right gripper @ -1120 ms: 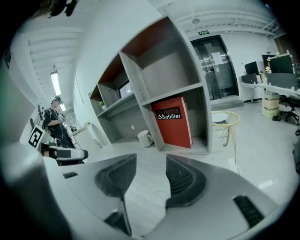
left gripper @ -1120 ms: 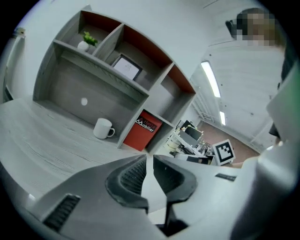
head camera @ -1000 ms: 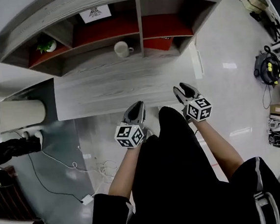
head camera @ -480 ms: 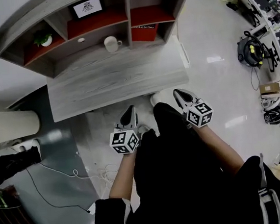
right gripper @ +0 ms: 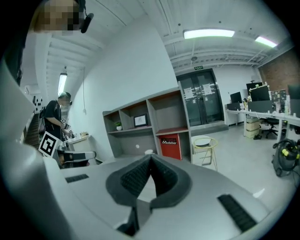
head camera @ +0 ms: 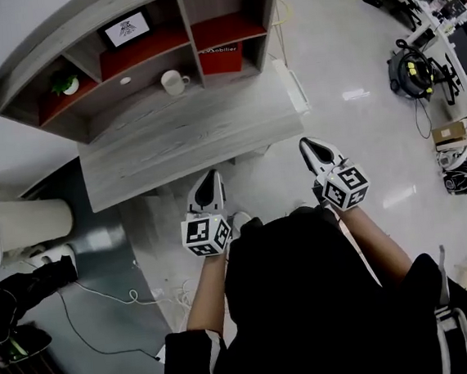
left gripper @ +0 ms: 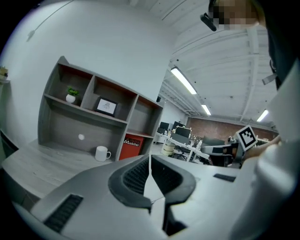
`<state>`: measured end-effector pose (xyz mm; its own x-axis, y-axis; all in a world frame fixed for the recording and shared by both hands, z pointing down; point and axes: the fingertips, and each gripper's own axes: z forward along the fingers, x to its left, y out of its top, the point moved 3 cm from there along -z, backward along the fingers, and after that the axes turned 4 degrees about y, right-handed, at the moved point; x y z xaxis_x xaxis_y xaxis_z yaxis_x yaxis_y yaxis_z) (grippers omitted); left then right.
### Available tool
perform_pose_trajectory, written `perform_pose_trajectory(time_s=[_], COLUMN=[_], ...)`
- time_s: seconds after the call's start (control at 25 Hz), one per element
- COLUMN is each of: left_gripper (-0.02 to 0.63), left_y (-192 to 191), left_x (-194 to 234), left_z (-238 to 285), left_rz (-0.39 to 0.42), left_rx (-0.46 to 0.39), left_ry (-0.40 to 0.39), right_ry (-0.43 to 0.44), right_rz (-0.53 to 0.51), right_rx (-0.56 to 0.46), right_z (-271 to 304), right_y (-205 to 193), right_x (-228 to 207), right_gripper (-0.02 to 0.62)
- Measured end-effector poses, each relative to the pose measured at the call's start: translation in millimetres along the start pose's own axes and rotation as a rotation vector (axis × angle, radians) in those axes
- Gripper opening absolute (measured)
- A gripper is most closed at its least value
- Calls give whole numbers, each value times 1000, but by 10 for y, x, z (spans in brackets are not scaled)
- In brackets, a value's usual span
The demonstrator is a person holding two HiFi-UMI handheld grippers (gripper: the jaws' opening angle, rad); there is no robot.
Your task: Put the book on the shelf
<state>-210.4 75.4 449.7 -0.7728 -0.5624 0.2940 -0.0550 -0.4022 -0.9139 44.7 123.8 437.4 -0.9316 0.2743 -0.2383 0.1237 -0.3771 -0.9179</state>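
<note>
Head view looks down on the person's two bare forearms, which reach away from a body in black clothing with one gripper in each hand. Both grippers are held over the pale floor (head camera: 345, 64) on the near side of the grey desk (head camera: 172, 147).

The left gripper (head camera: 209, 176) points straight toward the far side, its tip just short of the desk's near edge. The left marker cube (head camera: 205, 234) sits at its near end, over the hand. The right gripper (head camera: 307, 144) is well apart from it to the right, off the desk's near right corner. It is angled slightly leftward, with the right marker cube (head camera: 346, 188) behind it.

Left gripper view shows the left gripper (left gripper: 149, 159) aimed almost level at the shelf. Its ribbed pads are pressed together at the tip and nothing is between them. Right gripper view shows the right gripper (right gripper: 151, 158) the same way: jaws closed tight and empty.

The red book (head camera: 219, 58) stands upright in the lower right compartment of the shelf (head camera: 40, 53), far from both grippers. To its left a white mug (head camera: 172, 82) rests on the desk. A framed picture (head camera: 126, 28) and a small plant (head camera: 65, 81) occupy the upper compartments further left.
</note>
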Motion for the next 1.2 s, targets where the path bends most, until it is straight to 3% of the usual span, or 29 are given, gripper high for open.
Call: perform_pose_trajectory(time_s=[0.52, 0.8, 1.2], left_gripper=[20, 20, 20], left_y=[240, 90, -160], left_x=[-960, -1481, -2045], left_z=[164, 209, 206], left_rz=[33, 60, 83], left_rx=[-108, -111, -127], left_ry=[170, 267, 341], right_ry=[19, 54, 84], right_rz=[-114, -124, -153], right_rx=[-72, -57, -37], right_z=[-754, -994, -1363], right_y=[401, 305, 163], right_x=[-883, -1190, -1573], right_gripper=[0, 0, 0])
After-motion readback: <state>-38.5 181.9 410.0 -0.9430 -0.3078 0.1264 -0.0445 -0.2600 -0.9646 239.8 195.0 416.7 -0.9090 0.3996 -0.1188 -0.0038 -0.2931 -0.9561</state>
